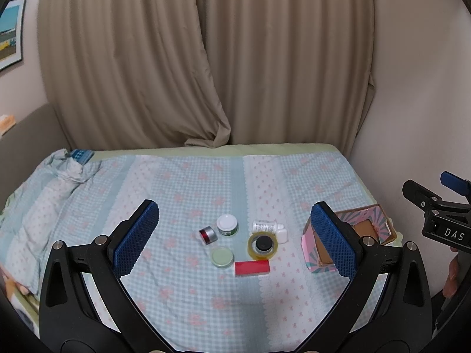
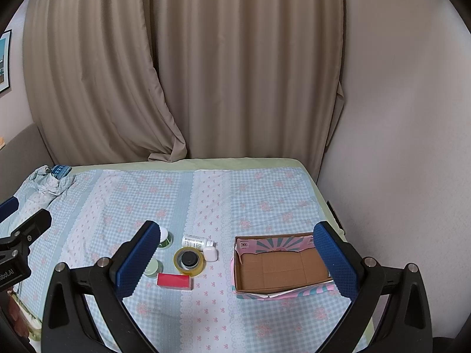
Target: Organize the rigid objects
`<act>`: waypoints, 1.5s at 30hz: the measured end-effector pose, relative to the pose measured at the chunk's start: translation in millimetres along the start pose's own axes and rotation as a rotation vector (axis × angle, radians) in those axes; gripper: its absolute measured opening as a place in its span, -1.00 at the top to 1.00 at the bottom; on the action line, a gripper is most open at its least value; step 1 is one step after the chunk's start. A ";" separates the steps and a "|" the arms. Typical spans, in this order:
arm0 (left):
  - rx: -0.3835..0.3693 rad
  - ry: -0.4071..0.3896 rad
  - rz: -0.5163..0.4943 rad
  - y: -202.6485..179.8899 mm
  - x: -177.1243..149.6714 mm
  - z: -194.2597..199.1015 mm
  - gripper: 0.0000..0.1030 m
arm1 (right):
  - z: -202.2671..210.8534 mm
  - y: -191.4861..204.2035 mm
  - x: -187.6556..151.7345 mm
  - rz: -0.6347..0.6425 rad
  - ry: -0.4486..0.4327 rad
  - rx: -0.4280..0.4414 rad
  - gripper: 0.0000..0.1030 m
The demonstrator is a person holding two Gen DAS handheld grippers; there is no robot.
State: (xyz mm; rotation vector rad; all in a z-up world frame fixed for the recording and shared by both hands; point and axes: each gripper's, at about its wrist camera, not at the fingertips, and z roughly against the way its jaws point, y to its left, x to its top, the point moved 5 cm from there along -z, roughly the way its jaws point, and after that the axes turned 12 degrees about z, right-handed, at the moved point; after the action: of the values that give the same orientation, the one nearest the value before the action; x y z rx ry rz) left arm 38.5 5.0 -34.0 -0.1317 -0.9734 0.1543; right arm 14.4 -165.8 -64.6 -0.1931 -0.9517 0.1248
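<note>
You hold both grippers above the near edge of the bed, and neither grips anything: your left gripper (image 1: 235, 235) has its blue pads spread wide apart, and your right gripper (image 2: 235, 253) is just as wide. The things to sort lie in a loose cluster on the checked bedsheet (image 1: 176, 294): a white-lidded jar (image 1: 227, 225), a small red and silver tin (image 1: 208, 234) to its left, a pale green lid (image 1: 222, 257), a flat red box (image 1: 252, 267), a tape roll (image 1: 262, 245) with a black cap (image 1: 263, 242) inside its ring, a white bottle (image 1: 266, 226) on its side, and a small white case (image 1: 281, 236) touching the bottle. The cardboard box (image 2: 282, 270) sits to their right, open, with only its brown floor showing.
</note>
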 end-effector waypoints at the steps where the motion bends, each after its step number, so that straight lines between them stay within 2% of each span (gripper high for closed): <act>1: 0.000 0.000 0.001 0.2 0.3 -0.1 -0.99 | -0.2 0.2 0.0 0.000 0.000 -0.001 -1.00; 45: -0.002 0.001 0.000 -2.4 5.0 0.5 -0.99 | -4.4 4.2 1.4 -0.007 -0.001 0.001 -1.00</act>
State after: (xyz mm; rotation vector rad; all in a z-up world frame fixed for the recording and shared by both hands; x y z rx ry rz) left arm 41.0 3.6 -29.3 -0.1335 -0.9723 0.1532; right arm 18.7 -161.9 -66.9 -0.1886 -0.9529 0.1196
